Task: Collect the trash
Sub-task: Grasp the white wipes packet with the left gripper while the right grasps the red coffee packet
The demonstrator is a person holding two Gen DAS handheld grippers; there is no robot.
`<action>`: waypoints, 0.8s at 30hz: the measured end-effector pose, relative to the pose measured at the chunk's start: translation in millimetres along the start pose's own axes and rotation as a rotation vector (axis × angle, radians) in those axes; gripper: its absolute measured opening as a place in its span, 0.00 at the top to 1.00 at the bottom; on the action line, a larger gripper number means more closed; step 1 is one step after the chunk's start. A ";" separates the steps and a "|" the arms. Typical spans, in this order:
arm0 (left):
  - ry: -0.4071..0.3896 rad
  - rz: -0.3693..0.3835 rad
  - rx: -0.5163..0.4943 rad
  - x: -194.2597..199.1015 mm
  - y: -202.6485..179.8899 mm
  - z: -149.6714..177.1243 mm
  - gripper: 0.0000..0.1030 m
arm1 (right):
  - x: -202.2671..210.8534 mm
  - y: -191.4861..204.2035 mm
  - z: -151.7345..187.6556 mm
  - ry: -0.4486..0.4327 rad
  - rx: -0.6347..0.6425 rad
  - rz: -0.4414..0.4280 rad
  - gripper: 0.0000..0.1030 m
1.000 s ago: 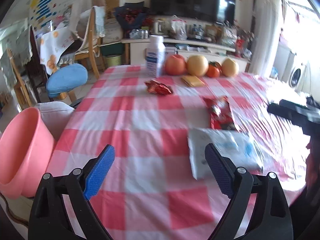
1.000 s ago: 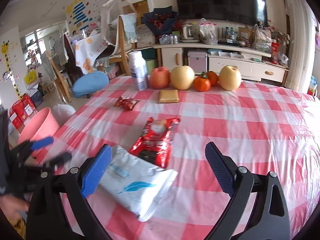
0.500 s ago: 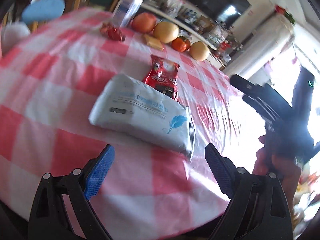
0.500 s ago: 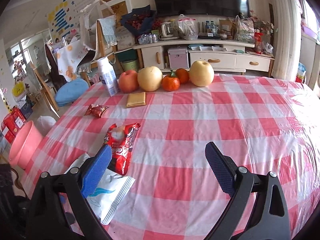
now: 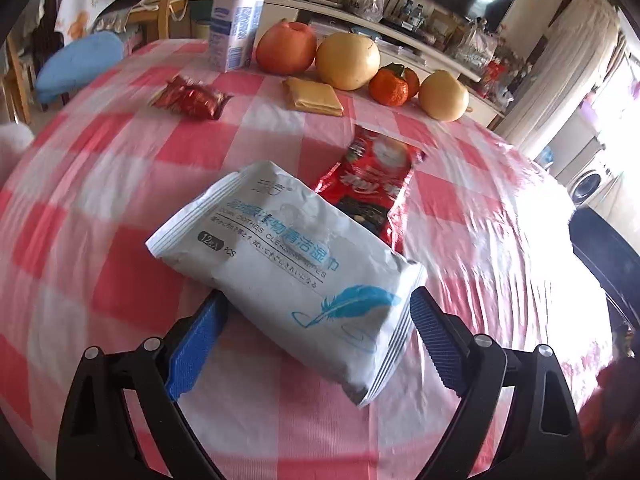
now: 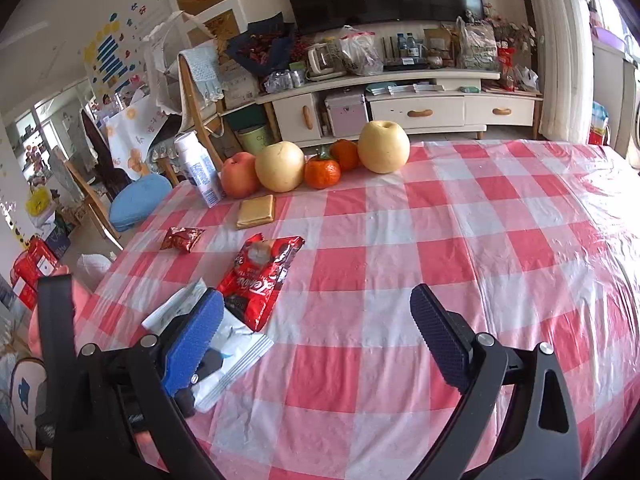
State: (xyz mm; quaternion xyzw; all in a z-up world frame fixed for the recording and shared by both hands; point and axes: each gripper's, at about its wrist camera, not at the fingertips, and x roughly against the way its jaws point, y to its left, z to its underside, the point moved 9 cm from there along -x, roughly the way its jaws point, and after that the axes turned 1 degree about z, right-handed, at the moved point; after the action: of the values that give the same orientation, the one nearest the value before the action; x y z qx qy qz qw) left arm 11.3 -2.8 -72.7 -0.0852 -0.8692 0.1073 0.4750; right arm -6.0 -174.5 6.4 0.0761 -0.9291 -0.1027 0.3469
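Note:
A white wet-wipes pack (image 5: 288, 256) lies on the red-checked tablecloth (image 5: 120, 264). My left gripper (image 5: 316, 332) is open, its fingers on either side of the pack's near end. A red snack wrapper (image 5: 376, 184) lies just beyond the pack. A small red wrapper (image 5: 188, 98) and a flat gold packet (image 5: 312, 96) lie farther back. My right gripper (image 6: 316, 332) is open and empty above the cloth. In the right wrist view the pack (image 6: 236, 344), red wrapper (image 6: 260, 276), small wrapper (image 6: 182, 238) and gold packet (image 6: 256, 211) sit to its left.
A white bottle (image 5: 234, 20), an apple (image 5: 286, 48), two pears and two tangerines (image 5: 390, 86) stand in a row at the table's far edge. A pink bin (image 6: 36, 320) sits off the table's left side. A chair with a blue cushion (image 6: 138, 202) stands beyond.
My left gripper has swung toward the wipes pack and come down so its fingers straddle the pack's near end. My right gripper has shifted slightly and stays open.

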 end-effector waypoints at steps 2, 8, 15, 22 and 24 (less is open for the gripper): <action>0.004 -0.026 -0.007 -7.0 -2.0 -12.1 0.12 | -2.9 -6.4 -1.1 0.011 -0.021 0.000 0.08; 0.021 -0.106 -0.025 -19.1 -6.3 -35.3 0.12 | -8.9 -23.9 -3.0 0.041 -0.096 -0.009 0.08; 0.022 -0.209 -0.117 -34.5 -17.6 -51.9 0.10 | -10.9 -36.0 -3.0 0.055 -0.166 -0.037 0.08; 0.025 -0.227 -0.152 -45.4 -15.2 -59.9 0.09 | -20.9 -37.4 -3.0 0.078 -0.162 -0.032 0.08; 0.024 -0.213 -0.155 -47.1 -12.1 -58.5 0.09 | -27.0 -38.4 -2.4 0.092 -0.166 -0.031 0.08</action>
State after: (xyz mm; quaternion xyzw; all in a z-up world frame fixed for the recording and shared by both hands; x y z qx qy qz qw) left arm 85.3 -20.0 -76.7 -0.0301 -0.8732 -0.0123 0.4862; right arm 18.5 -206.3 -18.2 0.0660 -0.8993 -0.1811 0.3926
